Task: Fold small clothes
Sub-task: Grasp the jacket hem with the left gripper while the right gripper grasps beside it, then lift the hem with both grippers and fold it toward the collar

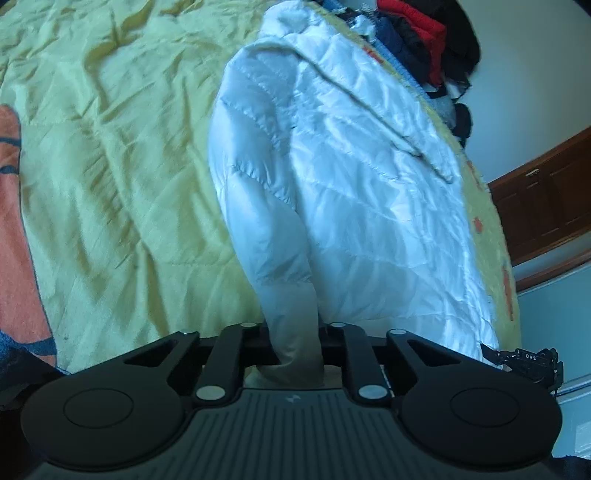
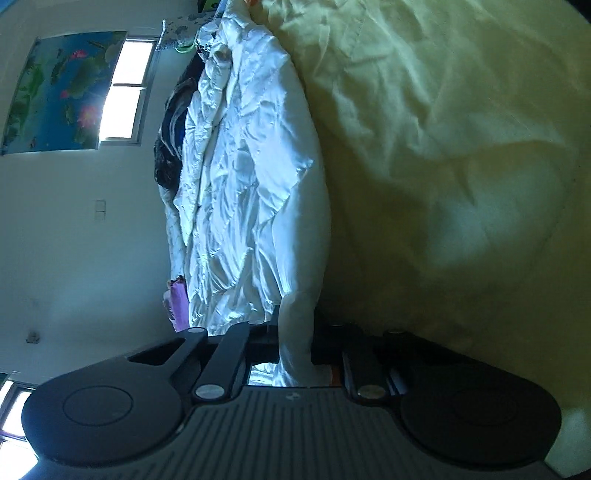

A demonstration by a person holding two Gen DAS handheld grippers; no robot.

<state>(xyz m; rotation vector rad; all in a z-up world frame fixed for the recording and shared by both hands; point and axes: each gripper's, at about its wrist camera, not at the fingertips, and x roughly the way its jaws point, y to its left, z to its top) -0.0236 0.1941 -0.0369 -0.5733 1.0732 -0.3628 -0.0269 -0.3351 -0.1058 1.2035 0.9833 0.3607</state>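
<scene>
The left tongs (image 1: 293, 345) are squeezed shut on a fold of the white puffy jacket (image 1: 343, 177). The pinched bit of cloth sticks up between the two black fingers like a soft tube. The right tongs (image 2: 295, 343) are squeezed shut too, on another fold of the same jacket (image 2: 243, 184). That fold also stands up between the fingers.

From the left tongs the jacket stretches away across the bed. It is shiny and crinkled, with stitched lines running over it. It lies on a yellow-green blanket (image 1: 110, 147) that is full of wrinkles. In the right wrist view the blanket (image 2: 443, 129) fills the side next to the jacket.

In the left wrist view, a pile of other clothes (image 1: 417, 33) sits past the far end of the jacket, near the edge of the bed. Red, dark blue and black things are in it. A brown wooden cabinet (image 1: 546, 199) stands by the wall beyond the bed.

In the right wrist view, a bright window (image 2: 125, 92) shines on the wall. A blue picture with flowers (image 2: 59, 92) hangs just beside it. Something purple (image 2: 179, 302) peeks out beside the jacket.
</scene>
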